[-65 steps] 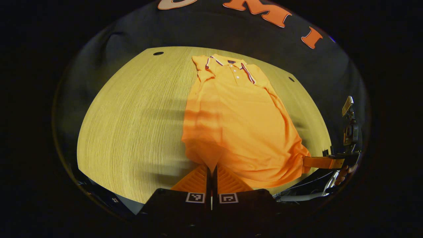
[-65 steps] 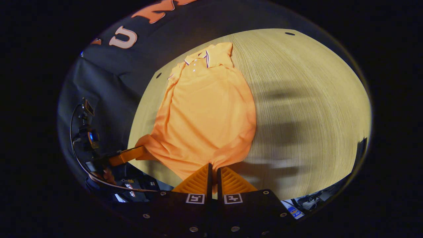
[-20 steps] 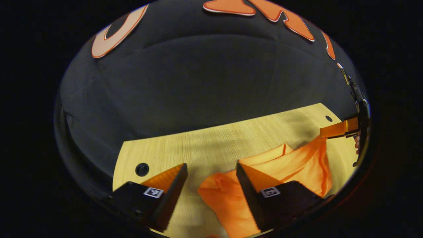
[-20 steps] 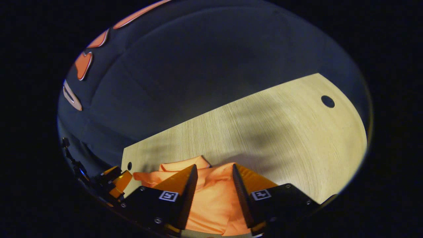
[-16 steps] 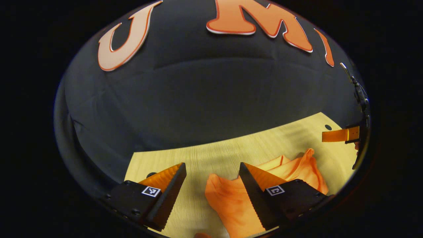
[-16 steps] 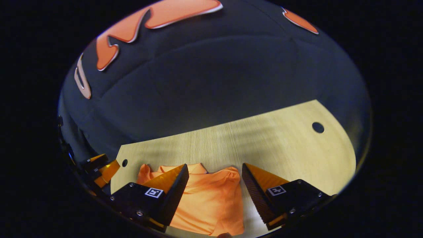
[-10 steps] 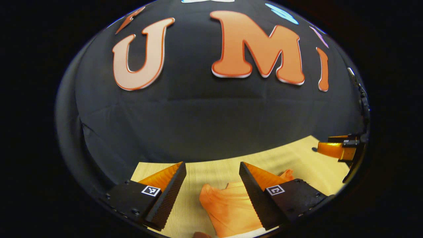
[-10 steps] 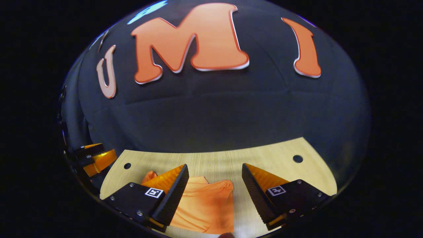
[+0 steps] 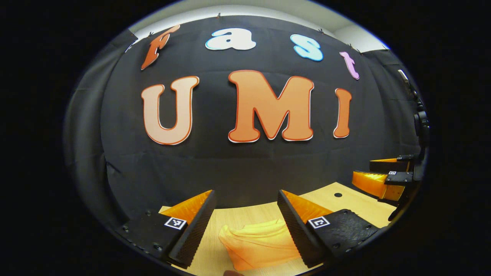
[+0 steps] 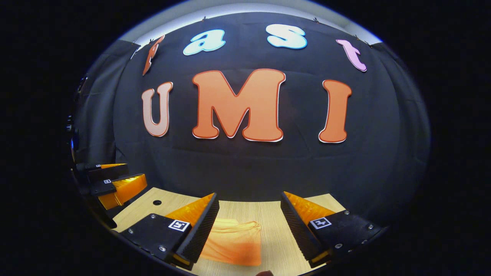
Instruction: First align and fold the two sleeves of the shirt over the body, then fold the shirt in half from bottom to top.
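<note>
**Both grippers lifted clear, shirt folded on the surface**

Three seconds back I had both grippers clamped on the bottom hem corners with the shirt laid out long in front of me. Since then I carried the hem up to the collar end and let go about a second ago. Over the last half second both cameras have tilted up, so the booth wall takes most of each view and the shirt has slid to the bottom edge.

In the left gripper view the shirt (image 9: 261,243) lies as a folded orange bundle on the wooden surface (image 9: 356,205), low between my left gripper (image 9: 245,226) fingers and running under the right-hand finger (image 9: 303,230). I cannot tell whether that finger touches the cloth or just stands in front of it. In the right gripper view the shirt (image 10: 234,241) sits on the surface (image 10: 268,214) nearer the left-hand finger (image 10: 195,230) of my right gripper (image 10: 249,226), with bare wood between the cloth and the other finger.

Both grippers stand wide open and neither has hold of anything. The right gripper also appears at the right edge of the left gripper view (image 9: 378,174), above the surface and well apart from the shirt, with its fingers spread. The left gripper shows likewise at the left edge of the right gripper view (image 10: 115,178), open, beside a round hole (image 10: 157,202) in the surface.
</note>
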Available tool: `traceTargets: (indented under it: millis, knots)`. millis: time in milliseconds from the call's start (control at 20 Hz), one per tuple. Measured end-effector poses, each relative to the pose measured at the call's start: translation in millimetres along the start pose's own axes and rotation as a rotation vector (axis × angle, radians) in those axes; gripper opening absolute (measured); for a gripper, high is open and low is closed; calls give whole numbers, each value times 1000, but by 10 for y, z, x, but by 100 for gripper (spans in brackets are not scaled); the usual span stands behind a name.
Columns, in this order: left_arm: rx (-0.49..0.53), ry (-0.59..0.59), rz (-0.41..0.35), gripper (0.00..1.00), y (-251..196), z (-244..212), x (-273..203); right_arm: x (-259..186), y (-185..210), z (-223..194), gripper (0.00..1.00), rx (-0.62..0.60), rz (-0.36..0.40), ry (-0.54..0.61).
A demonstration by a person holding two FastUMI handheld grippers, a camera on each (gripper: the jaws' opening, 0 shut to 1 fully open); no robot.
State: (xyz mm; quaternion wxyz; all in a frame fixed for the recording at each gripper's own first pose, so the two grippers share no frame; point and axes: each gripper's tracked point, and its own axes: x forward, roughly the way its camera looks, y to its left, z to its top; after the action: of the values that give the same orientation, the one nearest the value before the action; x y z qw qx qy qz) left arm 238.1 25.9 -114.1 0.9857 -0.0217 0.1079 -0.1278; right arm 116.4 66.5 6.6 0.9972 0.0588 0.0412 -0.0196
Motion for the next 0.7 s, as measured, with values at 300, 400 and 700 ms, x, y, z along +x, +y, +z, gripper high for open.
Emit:
traceTargets:
  millis: [300,400,700]
  knots:
    - [16,-85,55,99,-459,153,-904,-689,-115,69,98,-7,66,-91]
    - [33,-99,70,99,-639,125,-1155,-916,-88,78,98,-12,104,-127]
    - [10,-125,125,100,-938,30,-1779,-1408,-165,-59,98,-6,169,-133]
